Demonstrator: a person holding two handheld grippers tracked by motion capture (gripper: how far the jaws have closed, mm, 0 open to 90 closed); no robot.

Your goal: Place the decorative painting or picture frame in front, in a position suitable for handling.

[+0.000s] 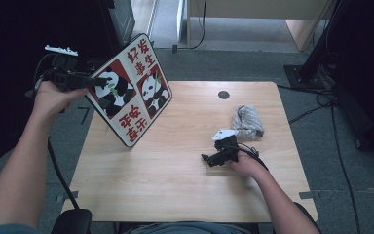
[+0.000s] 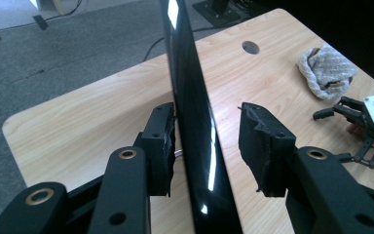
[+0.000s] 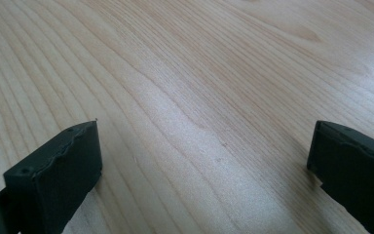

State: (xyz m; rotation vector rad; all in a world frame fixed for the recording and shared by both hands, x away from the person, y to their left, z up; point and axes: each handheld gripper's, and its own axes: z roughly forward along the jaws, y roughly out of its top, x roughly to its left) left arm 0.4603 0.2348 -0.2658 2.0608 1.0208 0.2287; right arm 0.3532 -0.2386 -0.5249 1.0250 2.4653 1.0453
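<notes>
Left gripper [image 1: 97, 82] is raised off the left edge of the wooden table [image 1: 175, 185], its jaws straddling the edge of a panda board [image 1: 129, 90] — a square panel with two panda pictures and red characters, tilted up on one corner over the table's left side. In the left gripper view the board [image 2: 195, 122] runs edge-on as a glossy black strip between the jaws: one pad [image 2: 168, 146] sits right against it, the other pad [image 2: 263, 146] stands apart with a clear gap. So jaws are partly open around the board, not clamped; cannot tell from the pictures whether the board's low corner rests on the table.

Right gripper [image 1: 208, 158] lies low on the table's right half, held by the right hand [image 1: 246, 165]. In its own view the jaws are spread wide over bare wood grain, nothing between them.

A crumpled grey cloth [image 1: 247, 122] lies just beyond the right gripper, near the cable hole [image 1: 223, 94].
</notes>
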